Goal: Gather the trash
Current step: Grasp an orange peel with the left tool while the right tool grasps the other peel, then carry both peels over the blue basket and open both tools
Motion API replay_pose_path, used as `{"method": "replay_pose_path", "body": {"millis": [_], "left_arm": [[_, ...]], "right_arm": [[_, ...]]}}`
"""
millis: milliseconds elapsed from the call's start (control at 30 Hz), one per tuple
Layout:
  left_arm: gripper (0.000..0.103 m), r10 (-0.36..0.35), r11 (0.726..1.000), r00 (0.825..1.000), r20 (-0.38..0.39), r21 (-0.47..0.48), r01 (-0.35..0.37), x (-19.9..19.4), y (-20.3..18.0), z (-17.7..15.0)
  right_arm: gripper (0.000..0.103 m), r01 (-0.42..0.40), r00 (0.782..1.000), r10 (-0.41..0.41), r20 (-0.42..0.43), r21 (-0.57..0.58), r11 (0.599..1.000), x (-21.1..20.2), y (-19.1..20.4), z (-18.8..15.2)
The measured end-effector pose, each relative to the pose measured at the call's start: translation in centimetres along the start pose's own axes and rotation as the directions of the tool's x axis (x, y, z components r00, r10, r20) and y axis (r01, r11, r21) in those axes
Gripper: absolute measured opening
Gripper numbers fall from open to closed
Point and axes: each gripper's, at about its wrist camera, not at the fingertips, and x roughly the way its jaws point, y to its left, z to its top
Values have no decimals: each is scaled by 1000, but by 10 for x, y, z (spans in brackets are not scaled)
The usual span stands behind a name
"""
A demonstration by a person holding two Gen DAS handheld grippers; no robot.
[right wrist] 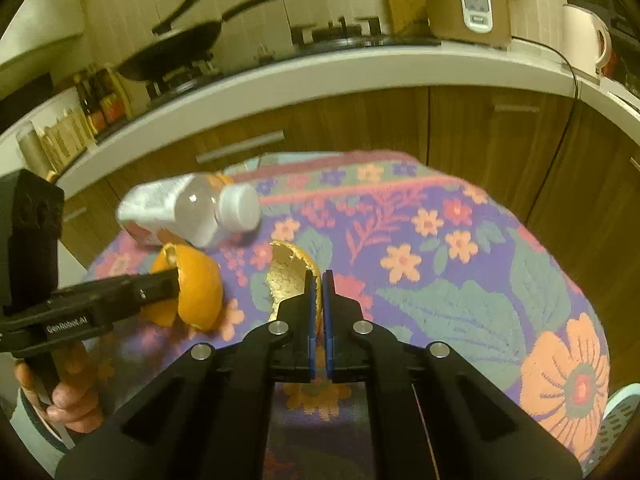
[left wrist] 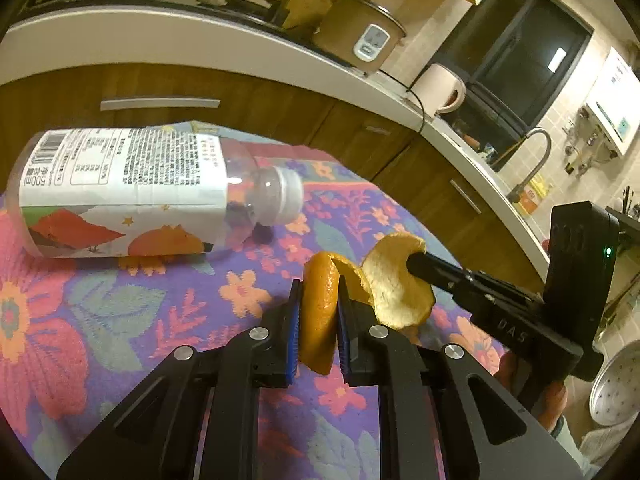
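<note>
Left wrist: left claw (left wrist: 318,312) pinches orange peel (left wrist: 320,304); right claw (right wrist: 318,280) clamps another peel (right wrist: 288,280), edge hidden.

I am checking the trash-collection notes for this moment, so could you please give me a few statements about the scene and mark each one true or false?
1. The left gripper is shut on a piece of orange peel. True.
2. The plastic bottle stands upright on the cloth. False: it lies on its side.
3. The right gripper is open and holds nothing. False: it is shut on a second peel piece.
4. The bottle's white cap is on. True.
5. The floral cloth is plain white. False: it is purple with orange flowers.
</note>
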Motion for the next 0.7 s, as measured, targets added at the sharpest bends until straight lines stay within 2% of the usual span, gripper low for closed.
{"method": "replay_pose_path", "body": {"millis": [133, 333, 533, 700], "left_arm": [[14, 10, 999, 1000, 12, 39, -11, -1, -9, -1], [13, -48, 996, 998, 41, 79, 45, -10, -23, -2], [13, -125, 979, 992, 29, 167, 118, -14, -58, -7], [13, -156, 960, 988, 17, 238, 147, -19, -97, -12]], "right_arm": [[1, -21, 999, 20, 36, 21, 1000, -11, -4, 3], [1, -36, 995, 31, 94, 57, 998, -38, -11, 4], [1, -20, 989, 5, 147, 100, 995, -79, -28, -6], [1, 2, 981, -28, 192, 135, 991, -117, -47, -20]]}}
